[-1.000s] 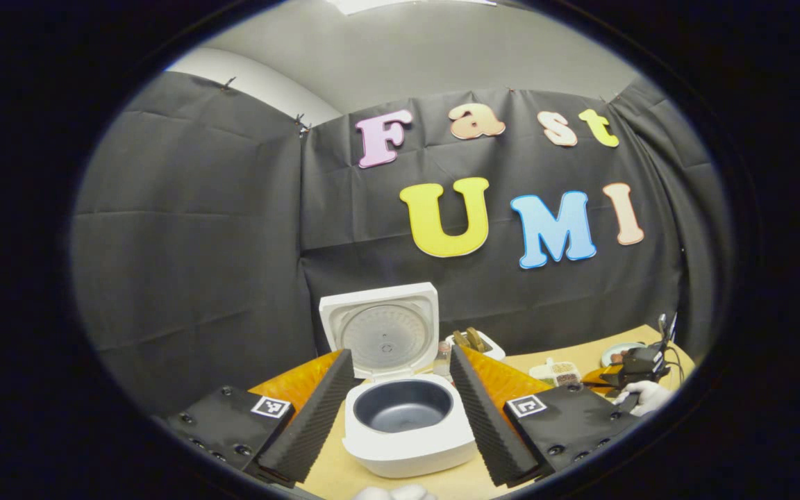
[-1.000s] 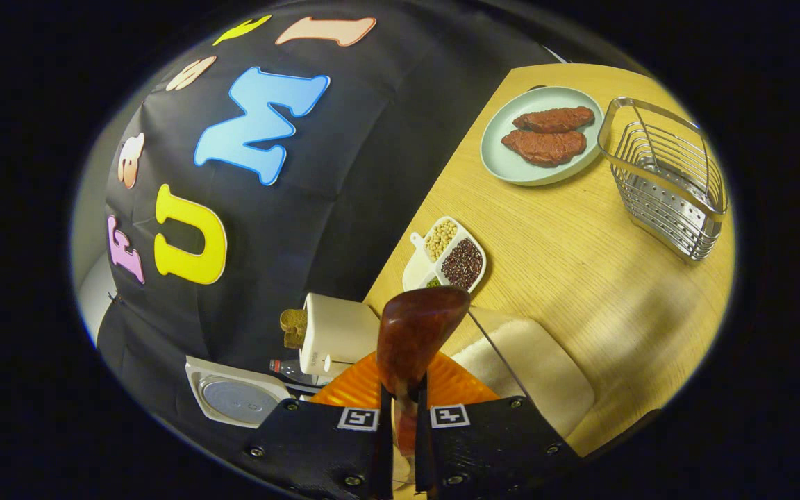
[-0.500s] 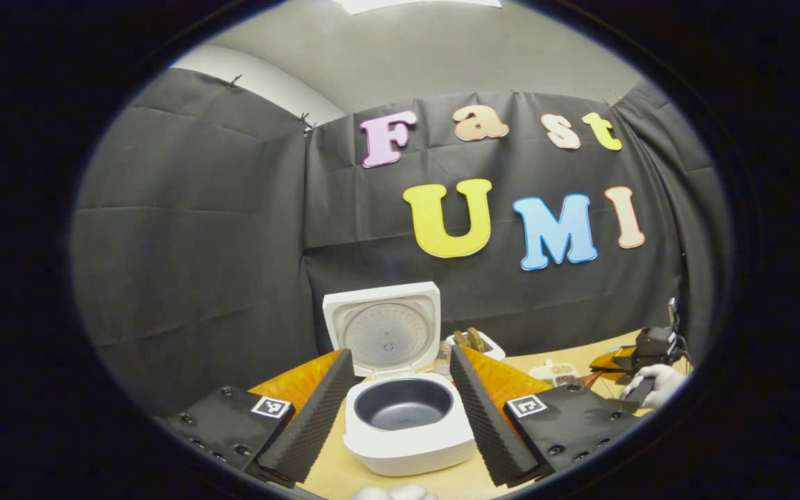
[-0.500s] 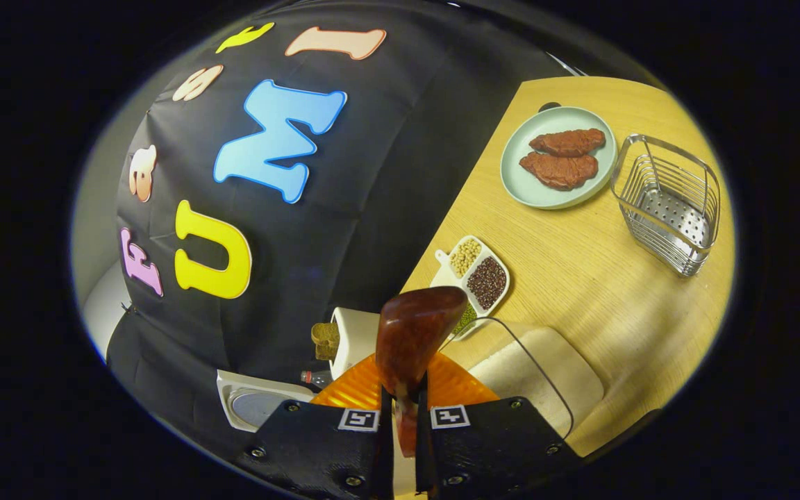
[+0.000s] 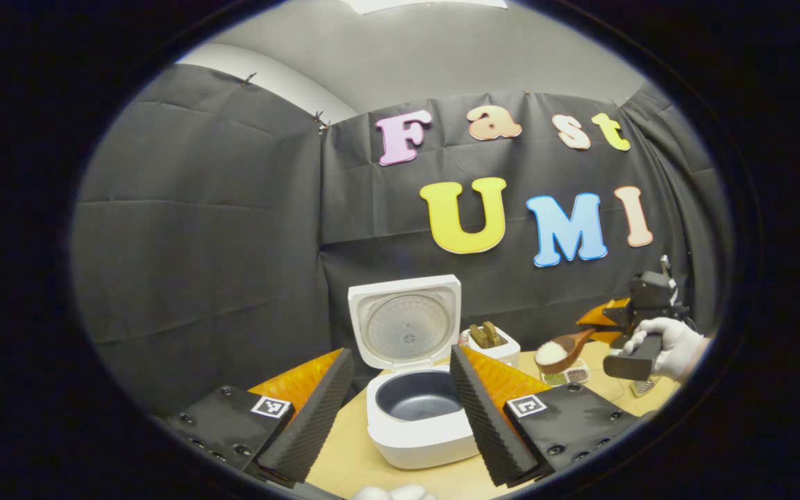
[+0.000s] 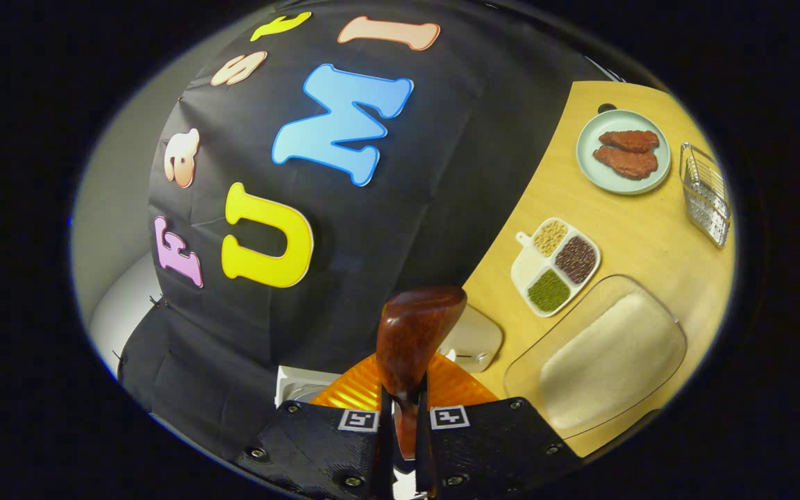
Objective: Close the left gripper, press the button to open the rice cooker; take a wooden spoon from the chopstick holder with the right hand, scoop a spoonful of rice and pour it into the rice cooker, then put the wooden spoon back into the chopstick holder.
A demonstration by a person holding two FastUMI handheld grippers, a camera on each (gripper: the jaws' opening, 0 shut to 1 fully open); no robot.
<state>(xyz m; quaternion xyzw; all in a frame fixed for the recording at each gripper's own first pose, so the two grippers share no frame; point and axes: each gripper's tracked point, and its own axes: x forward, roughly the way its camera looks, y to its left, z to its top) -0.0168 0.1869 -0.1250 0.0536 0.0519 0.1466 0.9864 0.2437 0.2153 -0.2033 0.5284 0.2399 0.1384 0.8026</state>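
1. Lifted since a second ago: wooden spoon [image 5: 561,351], heaped with rice, near desk's [image 6: 622,222] back edge.
2. Right gripper [image 6: 400,423] jaws clenched on spoon; left gripper [image 5: 400,410] jaws released.
3. Carrying step; next, tip over rice cooker [image 5: 419,410].

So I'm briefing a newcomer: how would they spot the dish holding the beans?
Start at the wooden table in the right gripper view. Between the plate of meat and the clear rice container lies a white divided dish, alone in having compartments: pale, dark and green grains.
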